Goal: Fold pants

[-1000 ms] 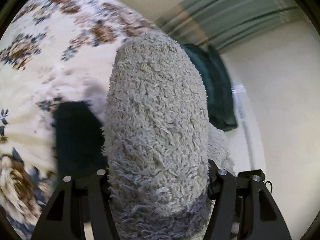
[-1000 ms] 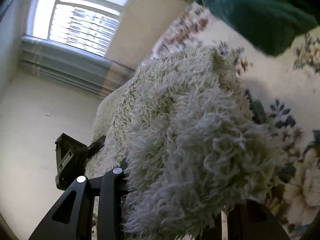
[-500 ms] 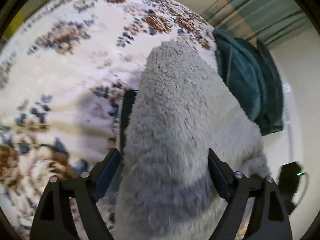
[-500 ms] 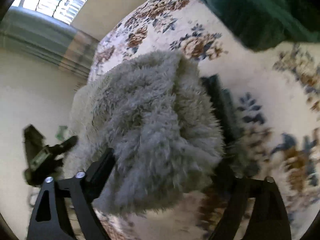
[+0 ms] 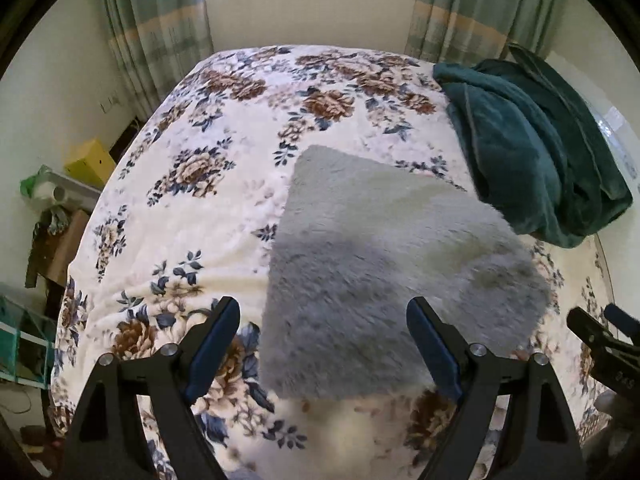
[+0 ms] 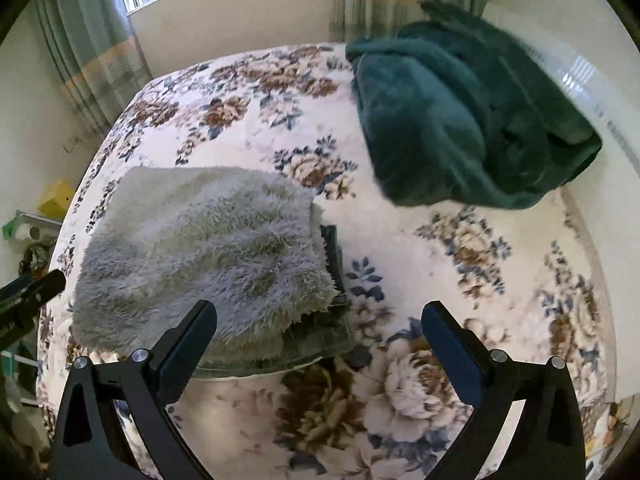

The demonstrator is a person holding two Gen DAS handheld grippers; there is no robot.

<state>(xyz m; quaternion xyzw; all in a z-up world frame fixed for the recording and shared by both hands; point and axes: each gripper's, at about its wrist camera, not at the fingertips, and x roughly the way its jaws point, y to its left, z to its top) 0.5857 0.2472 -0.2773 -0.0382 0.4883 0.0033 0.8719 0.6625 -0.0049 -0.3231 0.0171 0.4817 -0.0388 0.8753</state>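
The fluffy grey pants (image 5: 384, 264) lie folded in a flat rectangle on the floral bedspread (image 5: 192, 208). In the right wrist view the pants (image 6: 208, 248) show a dark green lining (image 6: 332, 320) along their right and near edges. My left gripper (image 5: 324, 336) is open and empty, above the near edge of the pants. My right gripper (image 6: 320, 332) is open and empty, just off the pants' near right corner. Each gripper shows at the edge of the other's view.
A crumpled dark teal blanket (image 5: 532, 148) lies at the back right of the bed (image 6: 460, 112). Curtains (image 5: 156, 24) and a window wall stand behind the bed. A yellow box (image 5: 90, 162) and shelves with clutter stand left of the bed.
Both grippers let go of the pants and drew back and up. The pants, held up folded before, now lie flat on the bed.
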